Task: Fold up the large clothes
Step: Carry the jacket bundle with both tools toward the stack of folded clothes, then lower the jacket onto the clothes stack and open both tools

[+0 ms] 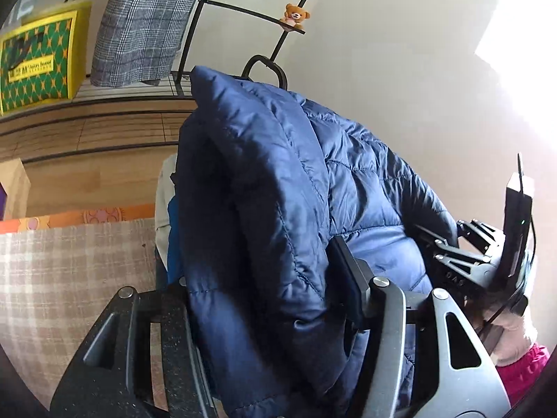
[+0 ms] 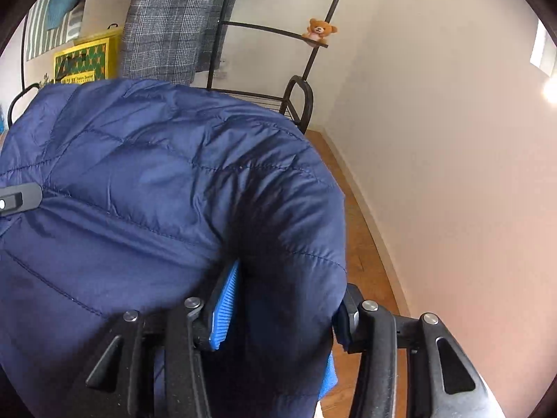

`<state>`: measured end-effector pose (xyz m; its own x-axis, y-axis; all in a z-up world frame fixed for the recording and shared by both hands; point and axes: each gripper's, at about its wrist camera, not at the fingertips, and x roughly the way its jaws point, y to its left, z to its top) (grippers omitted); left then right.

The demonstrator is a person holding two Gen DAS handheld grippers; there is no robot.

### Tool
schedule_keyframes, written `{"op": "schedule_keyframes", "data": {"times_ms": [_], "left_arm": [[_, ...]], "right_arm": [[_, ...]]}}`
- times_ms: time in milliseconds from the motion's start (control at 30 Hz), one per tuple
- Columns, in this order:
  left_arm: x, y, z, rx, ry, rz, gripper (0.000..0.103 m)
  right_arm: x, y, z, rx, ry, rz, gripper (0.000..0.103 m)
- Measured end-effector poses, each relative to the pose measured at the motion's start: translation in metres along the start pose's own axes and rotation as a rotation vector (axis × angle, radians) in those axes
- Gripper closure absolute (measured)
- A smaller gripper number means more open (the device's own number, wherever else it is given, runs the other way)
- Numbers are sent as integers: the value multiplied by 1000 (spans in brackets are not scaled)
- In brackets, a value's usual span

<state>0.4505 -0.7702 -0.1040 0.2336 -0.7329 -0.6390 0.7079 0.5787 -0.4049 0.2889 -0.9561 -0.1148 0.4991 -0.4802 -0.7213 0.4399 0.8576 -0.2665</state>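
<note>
I had the blue padded jacket (image 1: 264, 160) bunched up in front of me. It filled the middle of both wrist views and draped over my tools rather than lying flat. My left gripper (image 1: 257, 271) had its fingers spread, with a thick fold of the jacket bulging up between them. My right gripper (image 2: 292, 285) was the same, fingers apart around another fold. The ribbed blue pad on one finger (image 2: 226, 306) lay bare to the camera, so I judged that neither pair was clamping the fabric (though a puffy fold hides a lot). In the left view the right gripper sat at 3 o'clock, close by, so the two folds I was handling lay near each other.

The checked worktop (image 1: 69, 278) lay at 8 o'clock in the left view, and the clothes rack (image 1: 195, 35) stood beyond at 12 o'clock.

My judgement was that I was setting a fold down. To do that well, I wanted both ends lowered level onto the worktop and my fingers drawn straight back out of the fold, not sideways, so the slippery shell would not drag along and open again. Padding springs back, so a press along the crease seemed wise. Any new hold should take a seam or hem, not a loose bulge.
</note>
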Motion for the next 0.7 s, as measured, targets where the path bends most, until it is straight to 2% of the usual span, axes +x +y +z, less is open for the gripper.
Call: {"op": "schedule_keyframes", "data": {"times_ms": [67,167,267,367,400,467,600,700], "left_arm": [[-8,-4,-3,-4,-1,9,45],[-18,-13,-4,-1,0,20,45],[-24,-24,-9,33,3,52,45],[-33,-29,-18,37,-9,90,45],[-38,-30,-21,28,-7,91,45],[-46,-26,-25,14,0,90,45],[-76,-22,-35,38,-4,130,45],[-113,-23,-40,50,-26,140,45]], "right_arm": [[-8,-14,-4,49,-10,-12,46],[-12,-38,-10,105,-7,-21,46],[-5,-58,-15,178,35,-49,31],[-9,-74,-24,271,49,-76,34],[-10,-77,-26,277,56,-94,41],[-18,-81,-31,283,51,-104,48],[-53,-88,-40,322,-24,-83,48],[-81,-83,-42,335,-54,-46,48]]}}
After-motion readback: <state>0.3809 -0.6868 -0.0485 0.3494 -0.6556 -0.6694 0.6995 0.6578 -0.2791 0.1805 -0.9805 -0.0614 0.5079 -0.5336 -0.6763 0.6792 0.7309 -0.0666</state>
